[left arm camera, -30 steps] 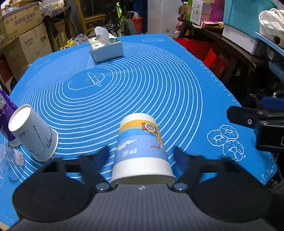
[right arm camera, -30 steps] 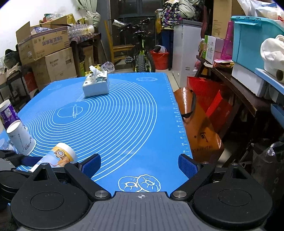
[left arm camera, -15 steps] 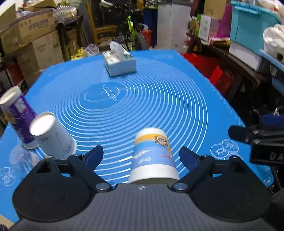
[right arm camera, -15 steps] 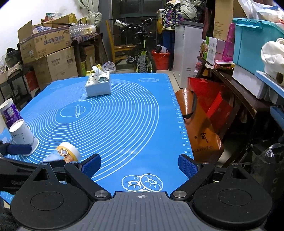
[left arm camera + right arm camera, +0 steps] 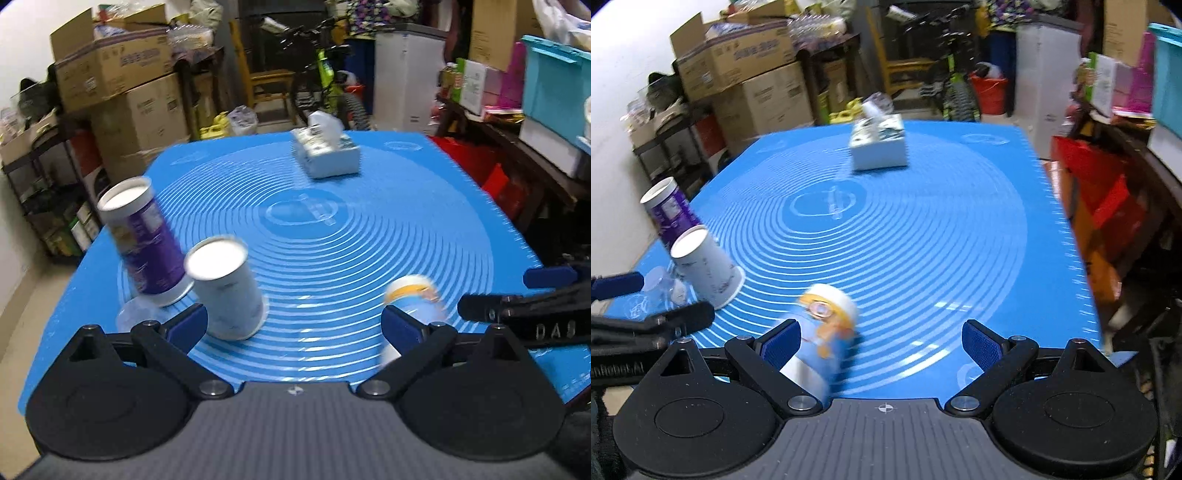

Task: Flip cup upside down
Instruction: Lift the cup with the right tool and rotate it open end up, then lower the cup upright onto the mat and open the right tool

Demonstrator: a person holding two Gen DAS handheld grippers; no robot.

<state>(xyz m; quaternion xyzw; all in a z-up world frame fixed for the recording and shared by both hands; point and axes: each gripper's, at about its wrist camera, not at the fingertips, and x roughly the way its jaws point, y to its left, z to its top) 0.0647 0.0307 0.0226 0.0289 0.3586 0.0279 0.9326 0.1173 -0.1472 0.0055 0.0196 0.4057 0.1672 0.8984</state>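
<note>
A blue paper cup with a cartoon print (image 5: 823,332) stands upside down on the blue mat (image 5: 923,229), near its front edge. In the right wrist view it sits just inside my right gripper's left finger. In the left wrist view the same cup (image 5: 415,301) is behind my left gripper's right finger, blurred. My left gripper (image 5: 293,326) is open and empty. My right gripper (image 5: 882,341) is open and empty, and its body shows at the right of the left wrist view.
A white cup (image 5: 227,286) and a purple cup (image 5: 147,245) stand upside down at the mat's left. A clear plastic lid (image 5: 138,317) lies beside them. A tissue box (image 5: 327,149) sits at the far middle. Boxes, shelves and a bicycle surround the table.
My left gripper has let go of the cartoon cup, pulled back and swung left; the cup stays upside down. My right gripper has moved left toward the cup.
</note>
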